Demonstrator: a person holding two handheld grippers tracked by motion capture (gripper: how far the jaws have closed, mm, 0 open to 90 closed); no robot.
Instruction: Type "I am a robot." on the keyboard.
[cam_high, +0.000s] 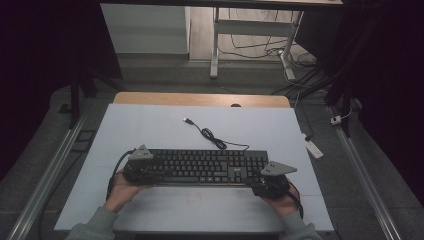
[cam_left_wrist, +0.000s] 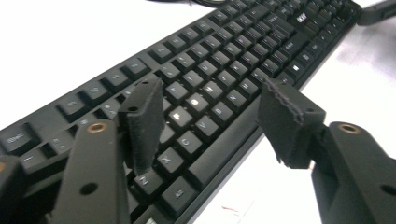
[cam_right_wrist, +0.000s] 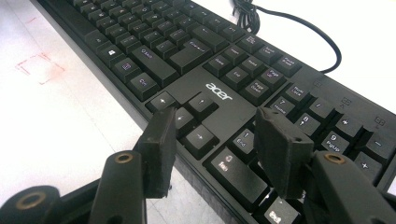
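A black keyboard (cam_high: 200, 166) lies flat across the near half of the white board (cam_high: 150, 130). Its cable (cam_high: 210, 134) curls away to a loose USB plug (cam_high: 187, 120). My left gripper (cam_high: 144, 172) sits at the keyboard's left end. In the left gripper view the left gripper (cam_left_wrist: 210, 112) is open, and its pads hang apart just above the letter keys of the keyboard (cam_left_wrist: 224, 60). My right gripper (cam_high: 260, 184) is at the right front corner. There the right gripper (cam_right_wrist: 212, 140) stands open over the arrow keys and number pad of the keyboard (cam_right_wrist: 210, 88), holding nothing.
The board rests on a wooden desk (cam_high: 200, 98). A faint red mark (cam_right_wrist: 39, 67) shows on the board in front of the keyboard. A power strip (cam_high: 313, 148) and cables lie on the floor to the right. Metal rails run along both sides.
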